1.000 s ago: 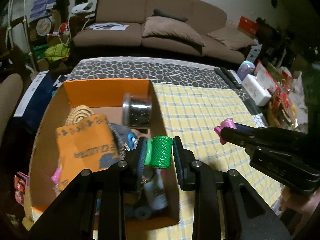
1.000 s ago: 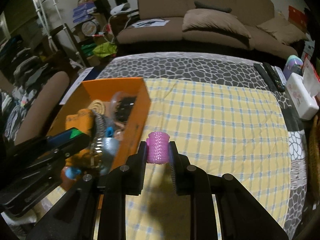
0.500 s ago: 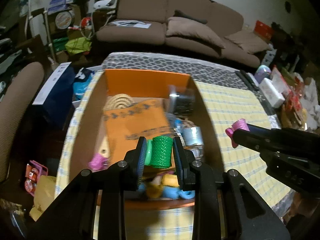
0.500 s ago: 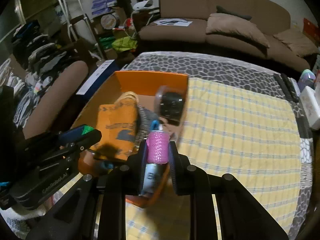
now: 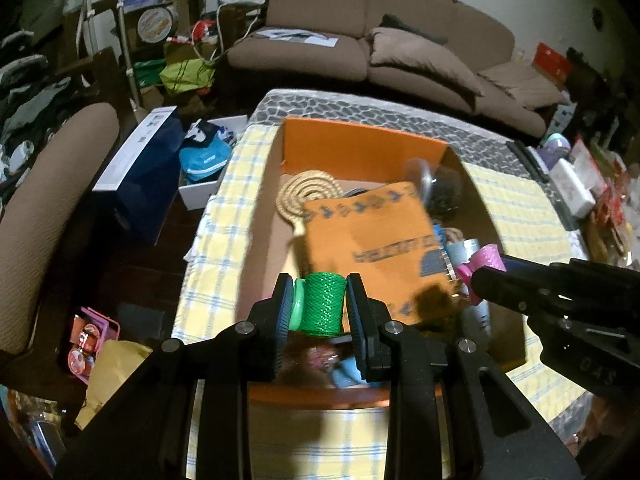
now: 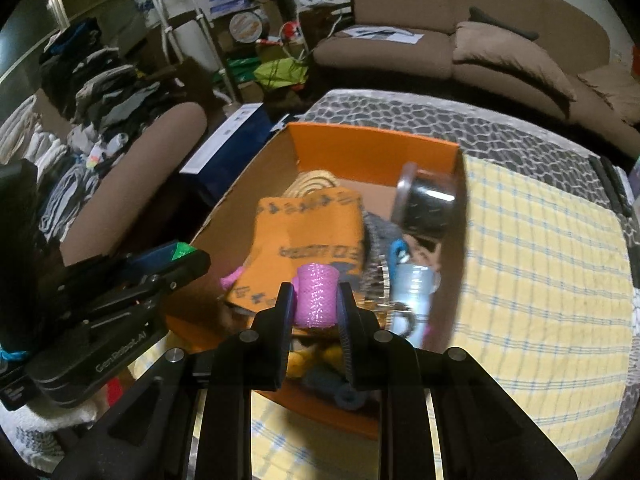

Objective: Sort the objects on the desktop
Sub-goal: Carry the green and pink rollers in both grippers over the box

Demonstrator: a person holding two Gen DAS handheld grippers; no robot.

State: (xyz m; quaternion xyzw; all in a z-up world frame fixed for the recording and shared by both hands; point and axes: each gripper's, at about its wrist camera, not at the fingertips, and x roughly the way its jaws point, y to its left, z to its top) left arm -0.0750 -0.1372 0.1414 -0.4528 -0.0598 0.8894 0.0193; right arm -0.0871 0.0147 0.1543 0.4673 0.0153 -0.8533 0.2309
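My left gripper [image 5: 320,305] is shut on a green thread spool [image 5: 322,304] and holds it above the near part of an orange cardboard box [image 5: 360,142]. My right gripper [image 6: 314,301] is shut on a pink thread spool [image 6: 316,300], also above the box [image 6: 372,148]. The right gripper with its pink spool shows at the right of the left wrist view [image 5: 486,266]. The left gripper shows at the left of the right wrist view [image 6: 182,254]. The box holds an orange packet [image 5: 372,248], a coiled rope mat [image 5: 308,196], a dark jar [image 6: 430,206] and several small items.
The box sits on a yellow checked cloth [image 6: 540,264] over a pebble-patterned table. A brown sofa [image 5: 380,40] stands behind. Remotes and a white box [image 5: 570,188] lie at the table's right edge. A chair arm [image 5: 48,208] and floor clutter are at the left.
Both grippers have moved left over the box, each still holding its spool. The views now look down into the box's middle.
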